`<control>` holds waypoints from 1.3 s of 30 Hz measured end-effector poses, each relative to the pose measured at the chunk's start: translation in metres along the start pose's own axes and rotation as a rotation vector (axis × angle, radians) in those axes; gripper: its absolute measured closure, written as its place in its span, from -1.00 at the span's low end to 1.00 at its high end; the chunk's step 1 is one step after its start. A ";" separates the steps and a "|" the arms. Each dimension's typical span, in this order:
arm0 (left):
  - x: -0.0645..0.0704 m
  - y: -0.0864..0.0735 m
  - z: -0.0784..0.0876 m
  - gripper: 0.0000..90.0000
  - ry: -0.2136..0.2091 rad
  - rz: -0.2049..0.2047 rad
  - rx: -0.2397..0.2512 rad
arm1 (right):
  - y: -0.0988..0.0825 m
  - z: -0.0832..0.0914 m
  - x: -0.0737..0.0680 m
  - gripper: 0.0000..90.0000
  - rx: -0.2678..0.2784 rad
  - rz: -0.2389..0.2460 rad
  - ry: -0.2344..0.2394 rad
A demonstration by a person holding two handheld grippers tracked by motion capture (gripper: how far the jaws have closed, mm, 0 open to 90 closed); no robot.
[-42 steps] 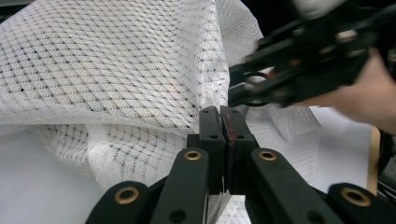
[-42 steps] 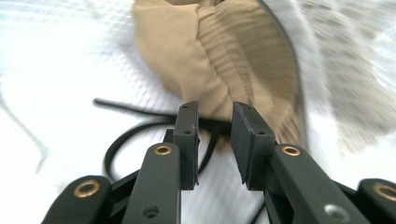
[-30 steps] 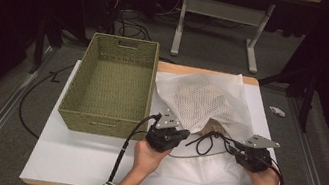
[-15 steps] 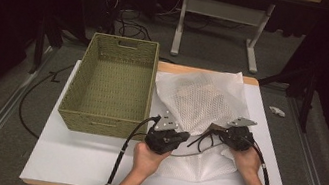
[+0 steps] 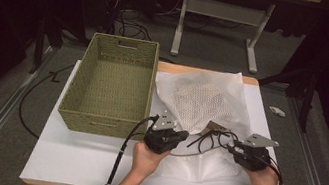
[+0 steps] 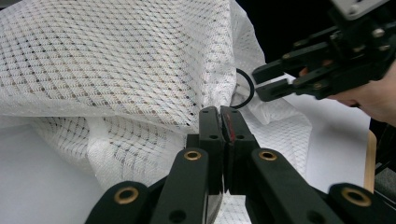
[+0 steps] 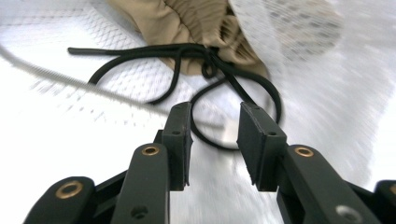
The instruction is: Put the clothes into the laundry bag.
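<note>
Left claw [image 5: 180, 137]: jaws pressed together, pinching the near edge of the white mesh laundry bag [image 5: 203, 104] (its weave bunches right at the pads in the left gripper view).
Right claw [image 7: 214, 140]: jaws part-way apart after just opening, nothing between the pads; a loop of the black drawstring cord [image 7: 219, 70] lies just beyond them.
Bag: spread on the white tabletop [image 5: 81, 154], right of the woven green rectangular basket [image 5: 113, 84].
Cord: knotted at a tan gathered fabric piece [image 7: 187, 28] at the bag's near side, between the two claws.
Hands: both at the near edge, well apart.
</note>
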State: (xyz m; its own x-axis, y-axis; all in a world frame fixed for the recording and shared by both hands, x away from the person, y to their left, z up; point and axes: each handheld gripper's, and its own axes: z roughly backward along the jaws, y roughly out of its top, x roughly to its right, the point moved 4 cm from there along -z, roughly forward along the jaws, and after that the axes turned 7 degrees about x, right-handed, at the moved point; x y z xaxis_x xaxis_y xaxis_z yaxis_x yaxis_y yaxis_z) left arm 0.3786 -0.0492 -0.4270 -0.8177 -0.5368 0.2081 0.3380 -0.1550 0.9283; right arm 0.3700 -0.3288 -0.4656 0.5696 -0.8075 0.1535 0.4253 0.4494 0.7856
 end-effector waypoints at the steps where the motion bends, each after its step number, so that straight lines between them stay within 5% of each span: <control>1: 0.000 0.000 0.000 0.96 0.000 -0.001 0.002 | -0.001 0.003 0.001 0.40 -0.001 -0.002 -0.002; 7: 0.001 0.000 -0.002 0.95 -0.002 0.003 0.005 | -0.011 -0.001 -0.006 0.01 -0.039 -0.026 0.050; 12: -0.001 0.001 0.000 0.94 0.002 0.004 0.005 | -0.015 -0.013 -0.014 -0.12 -0.071 -0.032 0.081; 15: -0.001 0.001 0.001 0.94 0.005 0.006 0.007 | -0.021 -0.019 -0.015 0.05 -0.118 -0.019 0.074; 22: -0.001 0.000 -0.002 0.94 0.003 0.005 0.002 | -0.030 -0.006 -0.009 0.80 -0.121 0.024 0.011; 29: -0.002 0.001 -0.001 0.94 0.005 0.009 0.008 | -0.038 0.010 -0.009 0.98 -0.111 0.030 0.006; 39: -0.004 0.006 0.005 0.95 0.013 0.007 0.023 | -0.054 0.038 -0.012 0.87 -0.089 -0.006 0.032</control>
State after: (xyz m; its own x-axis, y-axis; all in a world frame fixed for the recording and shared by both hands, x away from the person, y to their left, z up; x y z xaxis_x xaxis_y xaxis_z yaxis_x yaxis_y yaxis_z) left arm 0.3817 -0.0439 -0.4208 -0.8091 -0.5484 0.2111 0.3331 -0.1320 0.9336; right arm 0.3137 -0.3576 -0.4871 0.5883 -0.7983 0.1291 0.4884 0.4779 0.7301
